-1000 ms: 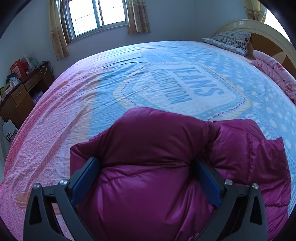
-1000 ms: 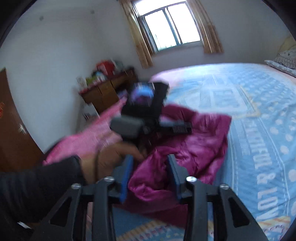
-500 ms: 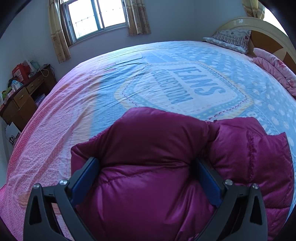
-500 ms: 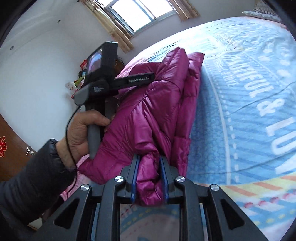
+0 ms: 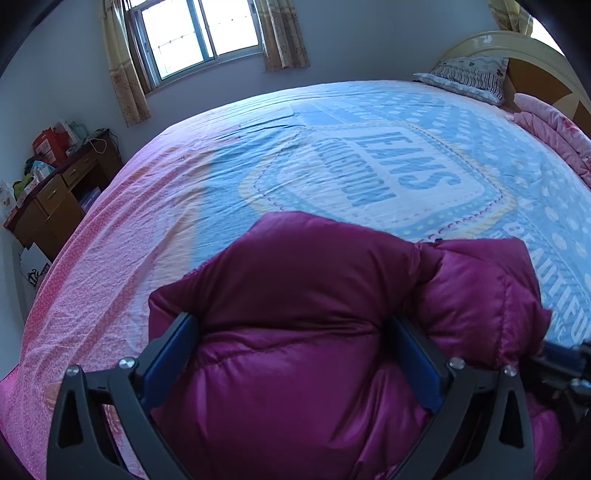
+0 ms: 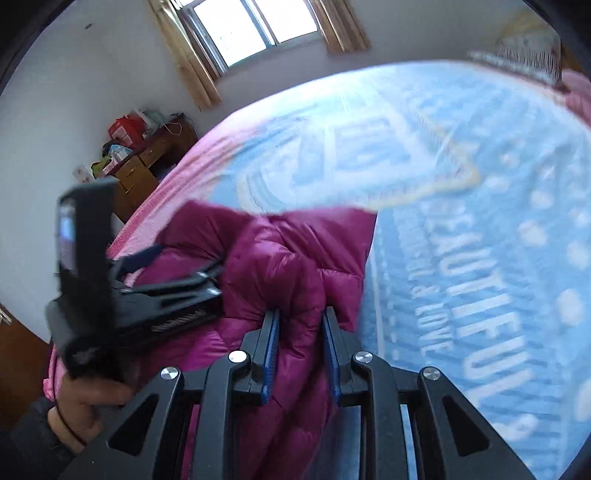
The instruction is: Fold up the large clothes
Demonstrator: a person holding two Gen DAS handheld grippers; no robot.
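1. Right tongs [image 6: 300,326]: jaws narrow, a thick fold of the jacket [image 6: 295,266] pinched between the blue pads; jaws opening a touch, fabric between them and pressed by both pads.
2. Left tongs [image 5: 291,332]: jaws spread wide, straddling a puffy bulk of jacket [image 5: 295,295]. Pads lie against the fabric on both sides; cannot tell whether they clamp it or merely rest.
3. Left tongs' handle is held by a hand [image 6: 86,406] in a dark sleeve, seen at lower left of the right view.
4. Jacket: magenta, quilted, bunched and partly doubled over, lying on the bed [image 5: 351,147] near its edge closest to the cameras.
5. Bed: blue sheet with printed lettering, pink border toward the window side.
6. Beyond: pillow [image 5: 465,75] at the headboard, wooden dresser [image 5: 51,199] cluttered on top, curtained window [image 5: 195,33].
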